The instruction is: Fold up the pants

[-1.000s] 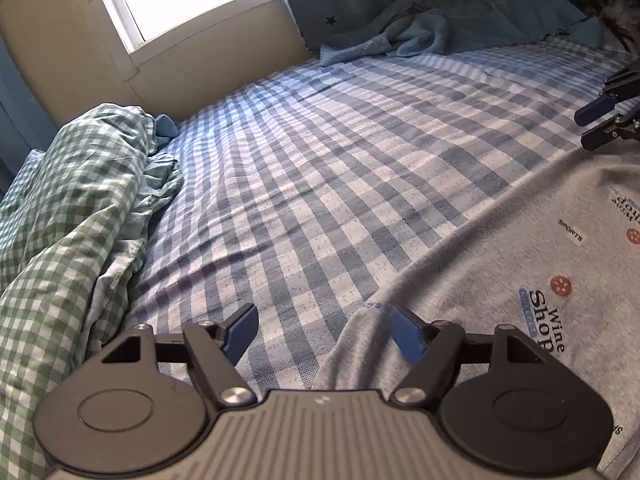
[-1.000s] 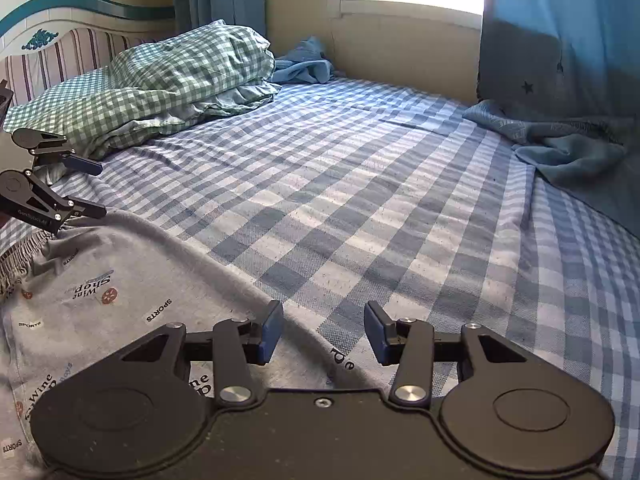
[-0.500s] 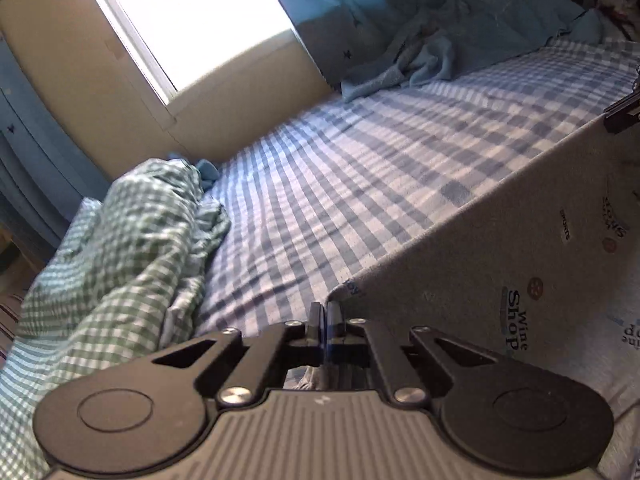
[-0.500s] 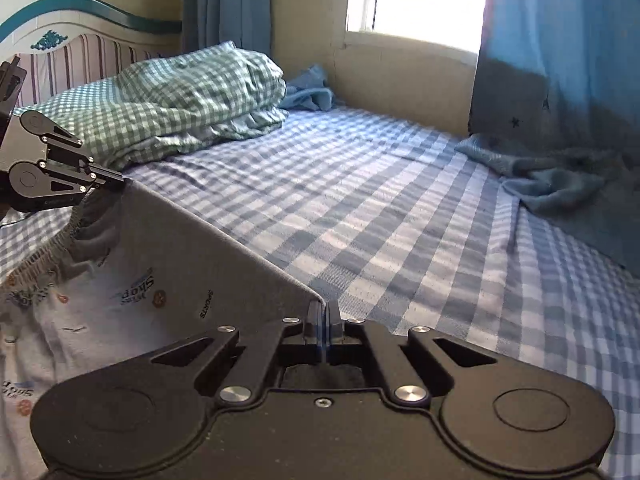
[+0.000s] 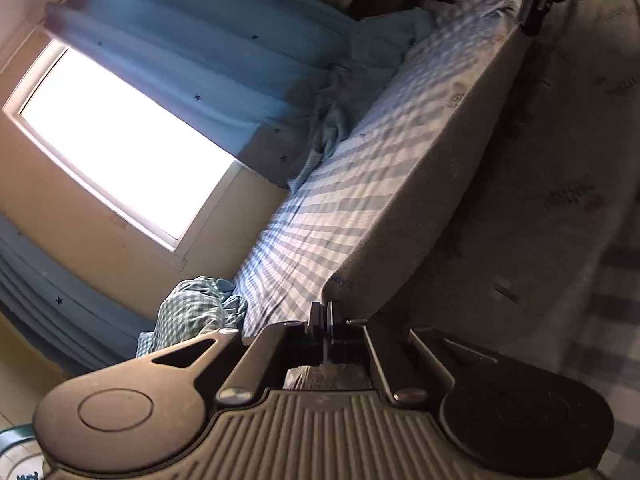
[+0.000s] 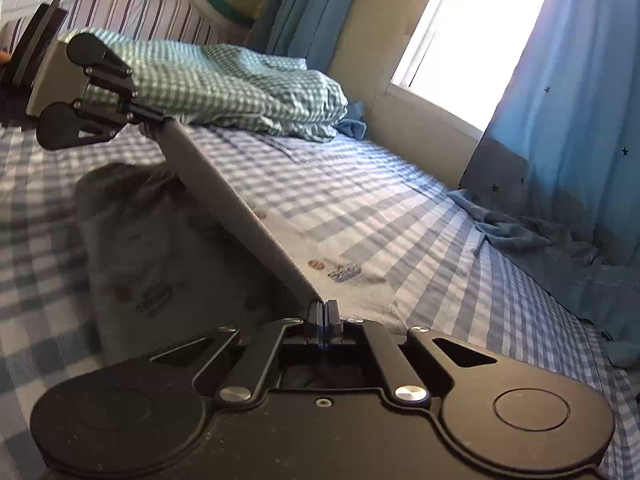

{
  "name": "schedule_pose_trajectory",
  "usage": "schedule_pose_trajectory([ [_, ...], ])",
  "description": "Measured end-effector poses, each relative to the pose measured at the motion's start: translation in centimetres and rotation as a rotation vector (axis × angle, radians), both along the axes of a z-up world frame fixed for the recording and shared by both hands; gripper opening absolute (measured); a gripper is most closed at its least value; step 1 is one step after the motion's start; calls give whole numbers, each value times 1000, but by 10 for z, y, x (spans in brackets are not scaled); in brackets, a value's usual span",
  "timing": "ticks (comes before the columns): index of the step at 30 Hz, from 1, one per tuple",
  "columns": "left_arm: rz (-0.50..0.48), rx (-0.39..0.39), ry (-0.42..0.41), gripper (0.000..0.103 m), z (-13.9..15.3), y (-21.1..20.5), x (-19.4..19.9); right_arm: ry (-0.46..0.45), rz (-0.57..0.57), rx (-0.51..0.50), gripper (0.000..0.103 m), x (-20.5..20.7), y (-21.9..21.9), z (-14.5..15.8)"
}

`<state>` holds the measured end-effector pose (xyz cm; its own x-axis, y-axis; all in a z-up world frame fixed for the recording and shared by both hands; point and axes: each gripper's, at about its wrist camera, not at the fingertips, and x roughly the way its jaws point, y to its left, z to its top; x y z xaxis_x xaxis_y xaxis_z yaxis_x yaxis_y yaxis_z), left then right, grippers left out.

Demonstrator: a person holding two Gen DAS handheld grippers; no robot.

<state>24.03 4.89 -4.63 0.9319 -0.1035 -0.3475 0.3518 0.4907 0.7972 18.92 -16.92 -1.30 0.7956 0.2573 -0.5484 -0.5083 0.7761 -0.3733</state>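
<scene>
Pants (image 6: 168, 264): grey, printed with small logos, lifted off the blue checked bedsheet (image 6: 360, 200) along one long edge, which runs taut and straight between the two tongs; the rest of the cloth hangs below that edge and drapes onto the sheet. Left gripper (image 5: 326, 320): fingers pressed together on one corner of the raised edge, cloth leaving directly ahead of the tips and running away toward the upper right of its view. Right gripper (image 6: 323, 312): fingers likewise together on the opposite corner, edge running from its tips toward the upper left, where the left gripper (image 6: 132, 110) shows pinching the far end. Long axis of the held edge = the line joining the two tongs; neither is nearer, each owns one end. Judgement: fold in progress, edge raised but not yet laid over. The coming move probably turns on carrying both ends together crosswise to that axis, keeping the edge taut so the cloth lands square on the part resting on the sheet. Risk: uneven travel would skew the fold. Beyond the pants: green checked bedding (image 6: 240, 80) past the left gripper, blue curtain (image 6: 580, 100) and window (image 5: 120, 140) farther out.
</scene>
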Motion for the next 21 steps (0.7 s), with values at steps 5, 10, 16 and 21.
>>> schedule_pose_trajectory([
  [5,-27,42,19,1,-31,-1,-20,12,-22,-45,0,-24,10,-27],
  [10,-34,8,-9,0,-27,6,-36,-45,-22,-53,0,-40,10,-17],
  [16,-57,78,51,0,-52,10,-45,-29,32,-166,0,-71,26,-40],
  [21,-57,87,90,1,-67,10,-51,2,16,-157,0,-78,29,-62],
])
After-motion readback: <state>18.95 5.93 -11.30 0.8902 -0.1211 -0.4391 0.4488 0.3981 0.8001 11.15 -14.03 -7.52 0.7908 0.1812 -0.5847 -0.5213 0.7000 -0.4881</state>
